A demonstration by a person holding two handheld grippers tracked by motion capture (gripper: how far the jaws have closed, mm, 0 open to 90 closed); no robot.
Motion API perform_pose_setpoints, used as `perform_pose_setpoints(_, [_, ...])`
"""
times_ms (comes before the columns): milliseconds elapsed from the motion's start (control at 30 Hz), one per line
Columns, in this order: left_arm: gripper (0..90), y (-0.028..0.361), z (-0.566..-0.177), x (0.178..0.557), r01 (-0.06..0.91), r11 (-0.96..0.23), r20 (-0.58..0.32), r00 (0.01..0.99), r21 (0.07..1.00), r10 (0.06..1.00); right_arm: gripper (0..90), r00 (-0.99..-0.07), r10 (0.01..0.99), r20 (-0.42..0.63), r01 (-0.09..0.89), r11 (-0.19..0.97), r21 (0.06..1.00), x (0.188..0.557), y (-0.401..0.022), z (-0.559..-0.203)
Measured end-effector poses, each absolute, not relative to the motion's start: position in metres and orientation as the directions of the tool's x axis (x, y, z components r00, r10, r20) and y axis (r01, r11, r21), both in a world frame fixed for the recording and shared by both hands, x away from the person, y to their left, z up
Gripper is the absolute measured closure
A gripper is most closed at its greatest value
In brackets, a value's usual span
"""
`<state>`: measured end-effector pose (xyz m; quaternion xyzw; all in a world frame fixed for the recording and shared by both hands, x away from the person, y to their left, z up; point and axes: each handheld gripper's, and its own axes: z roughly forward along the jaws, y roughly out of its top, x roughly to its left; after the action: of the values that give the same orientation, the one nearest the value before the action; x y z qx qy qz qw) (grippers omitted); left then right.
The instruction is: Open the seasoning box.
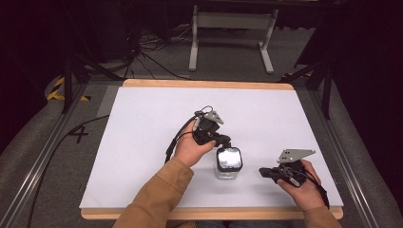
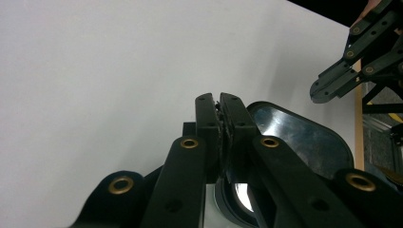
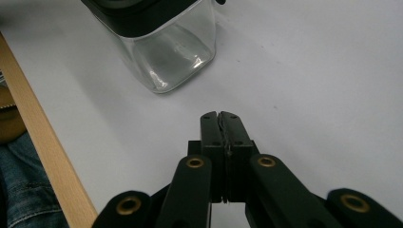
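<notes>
The jar (image 1: 228, 164), clear and squarish with a dark collar and a glossy lid, stands upright on the white table (image 1: 142, 142) toward the near edge, roughly midway between the side edges. The left gripper (image 1: 222, 140) is right at it: its jaws are pressed together, and in the left gripper view (image 2: 221, 114) their tips sit at the rim of the lid (image 2: 304, 140), though whether they touch it or pinch some part of it is hard to tell from here. The right gripper (image 1: 263, 172) rests low on the table just beside the jar on its right, jaws likewise closed on nothing, pointing at the jar's side. In the right gripper view (image 3: 221, 118) the jar (image 3: 166, 52) lies ahead and somewhat left, apart from the tips. The left hand is plainly nearer, so any work on the lid probably falls to it.
</notes>
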<state>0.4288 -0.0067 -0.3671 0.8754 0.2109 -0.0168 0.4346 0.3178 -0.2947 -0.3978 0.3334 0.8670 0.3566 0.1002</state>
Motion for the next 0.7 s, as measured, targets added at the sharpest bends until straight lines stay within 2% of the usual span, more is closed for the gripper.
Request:
perform_pose_setpoints(433, [87.4,-0.006,-0.368,0.431,0.416,-0.518,-0.244,0.897,0.748,0.367,90.0,-0.767,0.640,0.053,0.493,0.533,0.687,0.317,-0.290,-0.397])
perform_pose_setpoints(700, [87.3,-0.004,-0.371,0.434,0.460,-0.486,-0.296,0.878,0.743,0.377,90.0,-0.793,0.606,0.060,0.462,0.534,0.708,0.316,-0.276,-0.393])
